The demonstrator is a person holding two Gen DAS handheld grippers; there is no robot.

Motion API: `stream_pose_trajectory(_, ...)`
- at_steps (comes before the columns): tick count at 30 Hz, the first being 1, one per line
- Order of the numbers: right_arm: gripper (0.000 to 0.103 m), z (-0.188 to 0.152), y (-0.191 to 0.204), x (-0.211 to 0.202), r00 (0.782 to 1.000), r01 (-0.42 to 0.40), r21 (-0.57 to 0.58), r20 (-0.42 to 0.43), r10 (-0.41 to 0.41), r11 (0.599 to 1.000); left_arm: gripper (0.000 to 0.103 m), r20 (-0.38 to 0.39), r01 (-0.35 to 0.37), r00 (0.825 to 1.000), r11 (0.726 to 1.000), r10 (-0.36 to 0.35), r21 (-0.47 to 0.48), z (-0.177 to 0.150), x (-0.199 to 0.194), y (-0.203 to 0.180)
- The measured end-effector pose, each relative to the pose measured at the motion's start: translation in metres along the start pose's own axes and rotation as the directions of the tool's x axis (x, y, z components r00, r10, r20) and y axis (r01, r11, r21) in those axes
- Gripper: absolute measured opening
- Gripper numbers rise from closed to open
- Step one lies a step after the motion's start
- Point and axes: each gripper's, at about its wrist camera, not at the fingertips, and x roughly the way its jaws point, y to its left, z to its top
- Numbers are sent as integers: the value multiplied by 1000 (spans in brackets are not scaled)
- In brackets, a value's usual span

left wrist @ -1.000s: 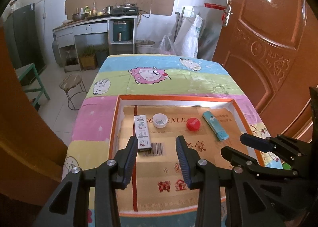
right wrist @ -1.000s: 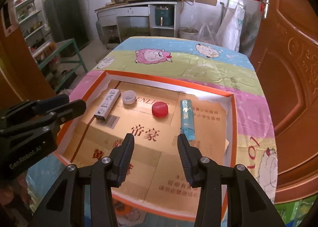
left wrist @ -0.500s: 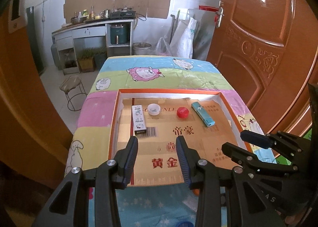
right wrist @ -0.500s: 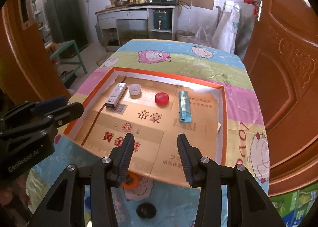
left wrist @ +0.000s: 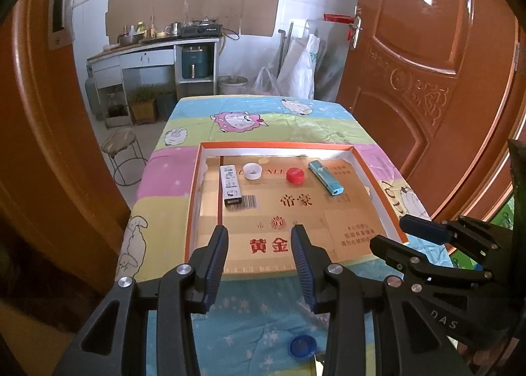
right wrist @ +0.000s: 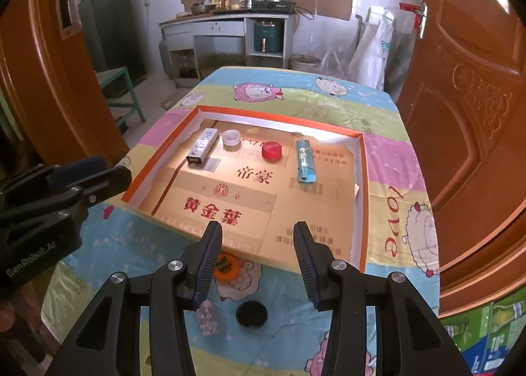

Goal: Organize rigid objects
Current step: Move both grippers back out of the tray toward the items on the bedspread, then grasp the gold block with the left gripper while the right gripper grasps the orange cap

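Left wrist view: looks down on a flat tray (left wrist: 194, 198) lying on a bright table cloth (left wrist: 164, 211). Far end of the tray: a long white box (left wrist: 231, 184), a white cap (left wrist: 252, 171), a red cap (left wrist: 295, 176) and a blue stick (left wrist: 325, 177), side by side in a row, none touching. Probably lined up like that to keep them tidy. Left gripper (left wrist: 259, 231) over the near edge of the tray, spread wide, pinching nothing. Right gripper (left wrist: 389, 234) off to the right, spread too, nothing in it. Blue cap (left wrist: 302, 346) on the cloth, outside the tray, close below the left gripper; likely waiting to go in. Plenty of bare cardboard in the near half of the tray.

Right wrist view: same row at the far end. Right gripper (right wrist: 258, 228) over the near edge, fingers apart, holding nothing. Left gripper (right wrist: 113, 168) at the left, beside the orange rim. More loose things on the cloth, outside the tray: an orange cap (right wrist: 226, 265) partly behind one finger, a black cap (right wrist: 251, 313) and a small spotted thing (right wrist: 207, 316). Hard to tell what that last one is. No tall wall seen on the near side, so going in from here looks easy. Big brown door (right wrist: 476, 112) close on the right, so less room to swing that way.
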Motion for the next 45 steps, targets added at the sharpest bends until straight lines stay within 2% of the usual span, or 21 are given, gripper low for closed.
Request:
stream_pose_trajectory(8,47,-23,-1,-12,1000,-2,17,3,1,1000,40,0,30,1000,999,-30,12,-22,-11,-6)
stream_pose_trajectory(20,46,-68,0,-24,1000,-5,40,-1,5,999,40,-12,107,994,993,-106,47,-84,-24,-27)
stream_pose_trajectory(27,46,-90,-3,-27,1000,-11,66,-8,11,998,40,-78,139,988,987,-133,81,-120,-14,-49)
stream_pose_trajectory(34,47,-108,-10,-29,1000,-4,92,-25,6,996,40,-134,125,984,990,-114,71,-135,9,-57)
stream_pose_trajectory(37,47,-114,-14,-29,1000,-4,109,-29,7,994,34,-147,109,984,991,-98,74,-140,15,-58)
stream_pose_trajectory(39,47,-117,-13,-28,999,-9,114,-32,13,993,25,-156,119,982,991,-108,66,-143,17,-56)
stream_pose_trajectory(42,47,-125,-6,-27,999,-36,97,-35,40,995,18,-150,130,981,990,-120,56,-146,17,-51)
stream_pose_trajectory(45,47,-137,8,-30,995,-95,46,-19,96,994,18,-132,119,985,992,-113,45,-145,12,-42)
